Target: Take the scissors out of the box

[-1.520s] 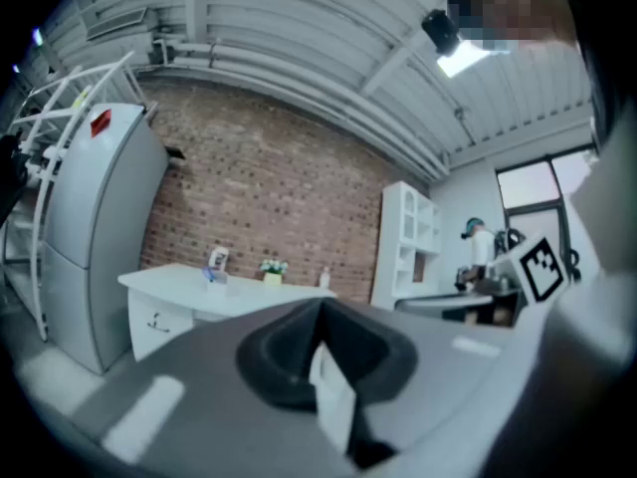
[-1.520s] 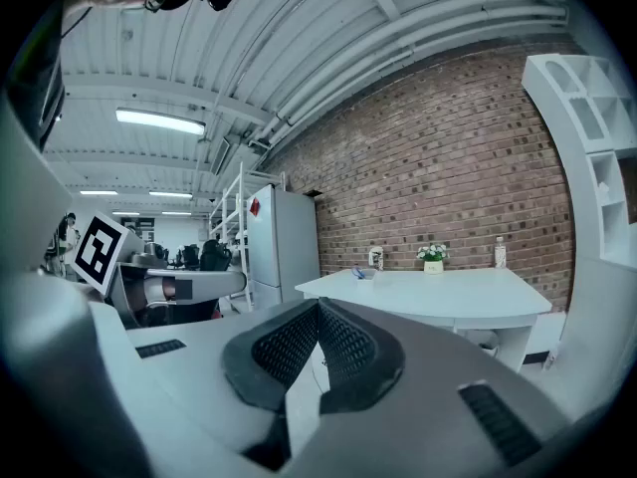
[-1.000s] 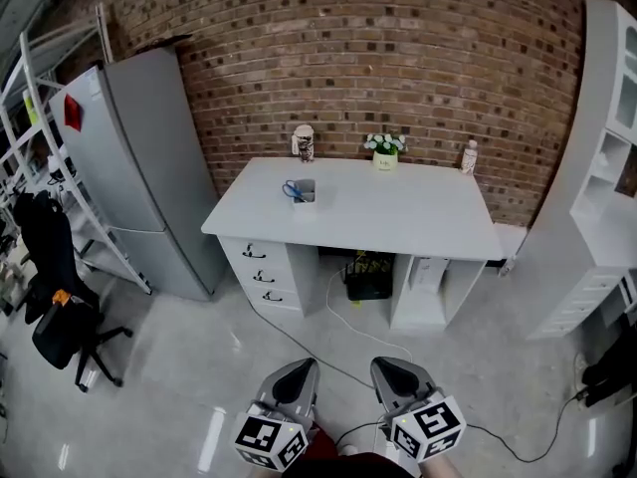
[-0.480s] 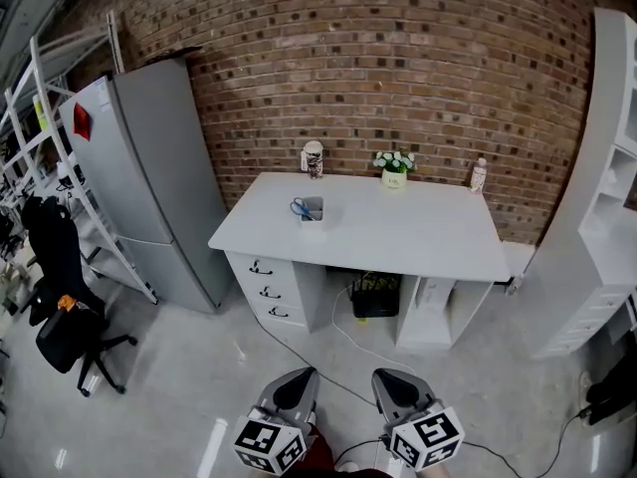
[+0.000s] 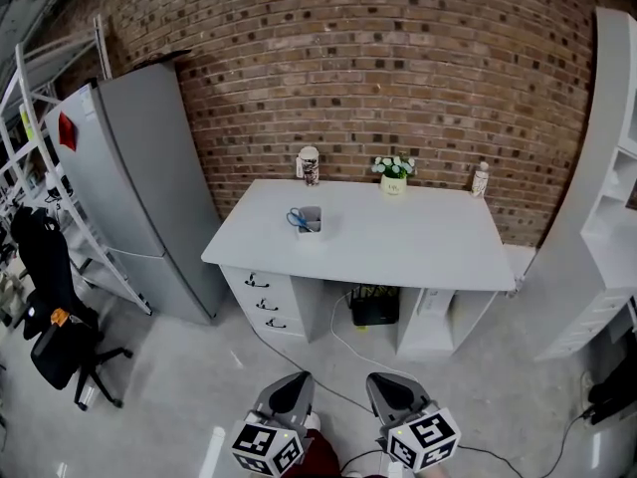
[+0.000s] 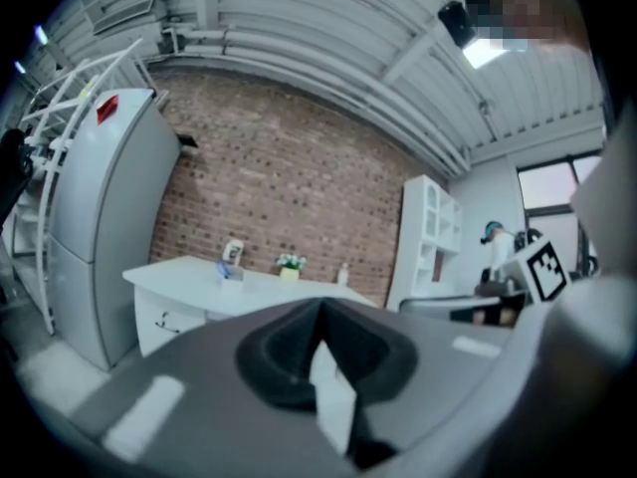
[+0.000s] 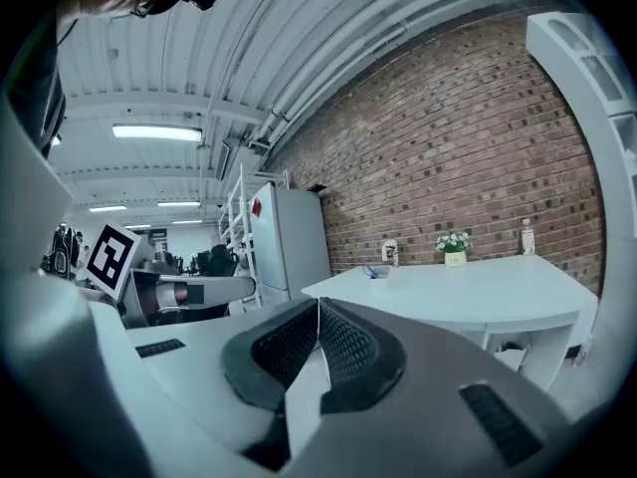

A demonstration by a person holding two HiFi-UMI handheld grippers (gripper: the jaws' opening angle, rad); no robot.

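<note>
Scissors (image 5: 296,217) stand handles-up in the box (image 5: 311,222) on the desk (image 5: 418,242), well apart from both grippers. Left gripper (image 5: 290,394) and right gripper (image 5: 390,396) are clenched empty, seemingly because the desk must be approached before any grasp.

A desk (image 5: 418,247) stands against the brick wall (image 5: 398,68), with a fridge (image 5: 139,187) to its left and a shelf unit (image 5: 609,217) to its right. On the desk's left part sits the box (image 5: 312,224) with the scissors (image 5: 296,217) in it; along the back edge, left to right, stand a jar (image 5: 309,165), a flower pot (image 5: 394,174) and a bottle (image 5: 481,178). Drawers (image 5: 267,292) fill the desk's left side. The left gripper (image 5: 291,386) and right gripper (image 5: 388,386) sit side by side in front of the desk, well apart from it.
</note>
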